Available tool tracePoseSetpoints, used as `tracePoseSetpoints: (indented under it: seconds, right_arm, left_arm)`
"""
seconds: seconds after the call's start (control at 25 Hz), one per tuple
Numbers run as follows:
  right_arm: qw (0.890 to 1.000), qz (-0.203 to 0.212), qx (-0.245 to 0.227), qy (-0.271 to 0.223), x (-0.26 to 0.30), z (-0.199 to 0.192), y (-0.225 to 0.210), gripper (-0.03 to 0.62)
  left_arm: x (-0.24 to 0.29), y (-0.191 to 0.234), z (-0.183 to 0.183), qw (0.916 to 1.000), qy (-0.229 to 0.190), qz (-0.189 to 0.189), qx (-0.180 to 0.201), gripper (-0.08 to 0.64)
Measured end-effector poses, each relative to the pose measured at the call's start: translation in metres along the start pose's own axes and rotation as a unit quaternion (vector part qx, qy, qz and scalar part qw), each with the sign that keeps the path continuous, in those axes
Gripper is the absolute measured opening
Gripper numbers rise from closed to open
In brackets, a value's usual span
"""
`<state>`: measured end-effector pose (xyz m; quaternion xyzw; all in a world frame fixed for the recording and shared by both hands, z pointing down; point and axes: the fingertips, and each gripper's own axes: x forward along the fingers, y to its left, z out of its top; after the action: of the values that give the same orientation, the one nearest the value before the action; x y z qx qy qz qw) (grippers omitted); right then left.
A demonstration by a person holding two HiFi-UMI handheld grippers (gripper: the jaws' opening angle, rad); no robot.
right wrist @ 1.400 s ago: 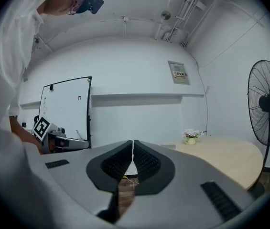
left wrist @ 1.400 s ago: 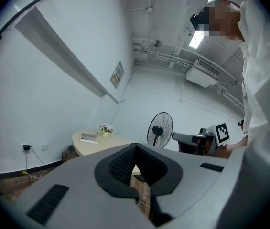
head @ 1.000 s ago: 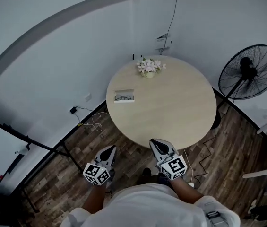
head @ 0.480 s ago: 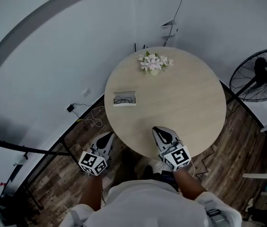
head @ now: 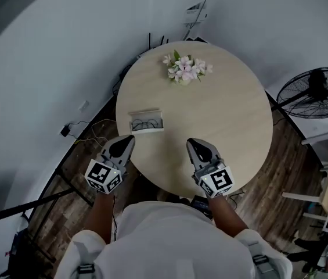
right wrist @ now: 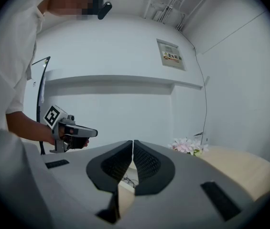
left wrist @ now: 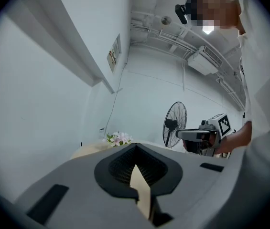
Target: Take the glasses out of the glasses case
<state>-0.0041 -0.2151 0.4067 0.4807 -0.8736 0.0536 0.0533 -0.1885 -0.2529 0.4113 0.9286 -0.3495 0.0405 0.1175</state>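
Beige round table (head: 233, 127) bears an open white case (head: 159, 115) at its 9 o'clock, with dark glasses (head: 146, 122) inside and flowers (head: 185, 68) at 12. Left gripper (head: 128, 138) hovers at 7, near the case, jaws pressed together, empty. Right gripper (head: 194, 142) hovers at 6, likewise closed on nothing.

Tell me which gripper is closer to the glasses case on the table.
The left gripper. Its tip is at the edge of the table, just short of the glasses case, while the right gripper is well off to the case's right.
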Motion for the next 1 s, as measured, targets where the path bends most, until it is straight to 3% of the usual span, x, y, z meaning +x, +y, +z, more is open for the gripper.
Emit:
tracePoseSetpoints:
  seconds: [0.28,0.4,0.68,0.76,1.0]
  right_arm:
    - [0.996,-0.007,-0.063,0.055,0.059,-0.002,-0.018,0.026]
    - [0.995,-0.013,-0.051,0.081,0.079,-0.015,-0.022,0.025]
    - [0.995,-0.016,-0.011,0.097,0.101,-0.053,-0.039,0.026]
    - [0.995,-0.020,-0.020,0.093,0.102,-0.066,-0.051,0.025]
    - [0.994,-0.030,0.020,0.100,0.094,-0.106,-0.062,0.025]
  left_arm:
    - [0.050,0.057,-0.008,0.9941,0.063,-0.076,0.045,0.012]
    - [0.072,0.069,-0.022,0.9880,0.095,-0.105,0.062,0.014]
    - [0.118,0.075,-0.071,0.9611,0.192,-0.158,0.119,0.057]
    - [0.127,0.075,-0.088,0.9493,0.220,-0.172,0.145,0.064]
    - [0.138,0.071,-0.146,0.8965,0.327,-0.215,0.207,0.098]
